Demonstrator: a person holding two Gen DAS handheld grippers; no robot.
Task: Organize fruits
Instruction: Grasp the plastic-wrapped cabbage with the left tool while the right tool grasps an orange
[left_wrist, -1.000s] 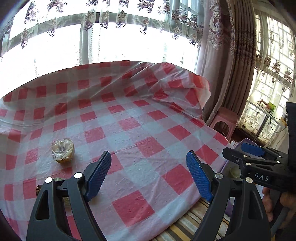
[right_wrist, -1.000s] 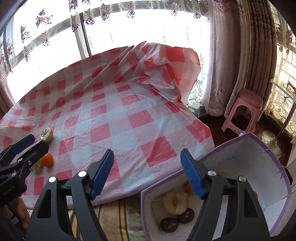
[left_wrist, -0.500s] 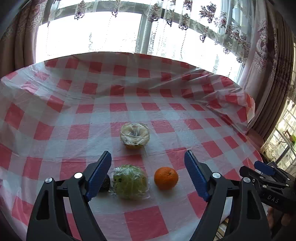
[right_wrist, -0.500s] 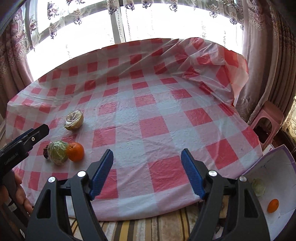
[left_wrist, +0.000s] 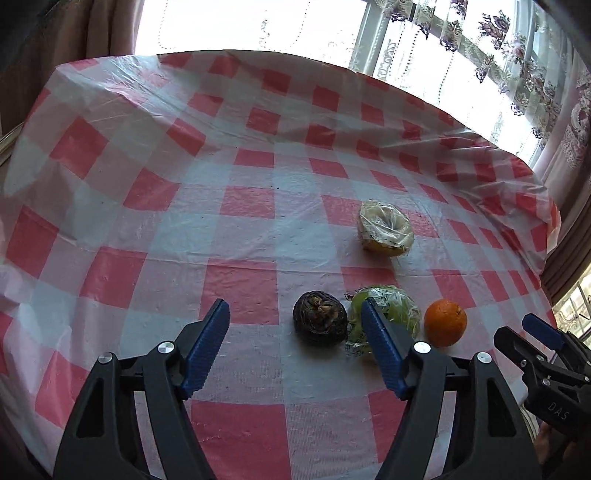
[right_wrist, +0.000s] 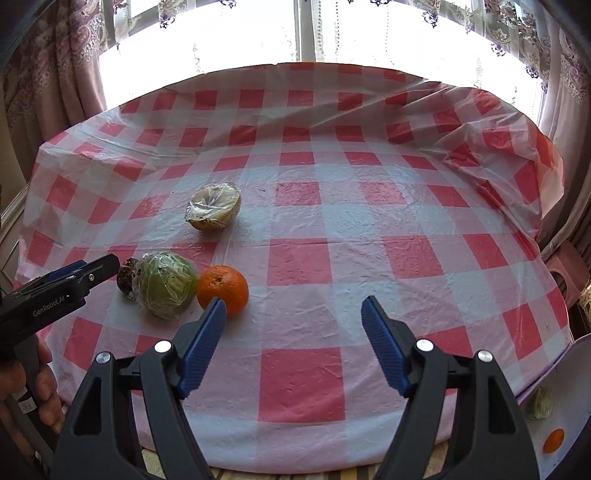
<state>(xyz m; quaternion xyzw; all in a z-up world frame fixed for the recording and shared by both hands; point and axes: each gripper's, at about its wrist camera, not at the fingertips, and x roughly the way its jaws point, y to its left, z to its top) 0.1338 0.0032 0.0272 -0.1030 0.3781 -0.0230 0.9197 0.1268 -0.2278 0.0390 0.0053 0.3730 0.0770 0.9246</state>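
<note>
On the red-checked tablecloth (left_wrist: 240, 288) lie a dark brown fruit (left_wrist: 320, 318), a green fruit in plastic wrap (left_wrist: 399, 314), an orange (left_wrist: 445, 322) and a wrapped pale half fruit (left_wrist: 385, 228). My left gripper (left_wrist: 295, 343) is open and empty, with the dark fruit just ahead between its fingers. My right gripper (right_wrist: 293, 339) is open and empty, with the orange (right_wrist: 221, 287) just beyond its left fingertip. The right wrist view also shows the green fruit (right_wrist: 166, 283), the half fruit (right_wrist: 213, 206) and the left gripper's tip (right_wrist: 94, 271).
A white box with a purple rim (right_wrist: 565, 373) stands off the table's lower right, with an orange (right_wrist: 553, 440) and a greenish fruit (right_wrist: 540, 402) in it. A pink stool (right_wrist: 567, 266) stands at the right. Curtains and windows lie behind the table.
Both grippers swung left from the box toward the fruits on the table. The fruits now sit close before the fingers. Both grippers stayed open.
</note>
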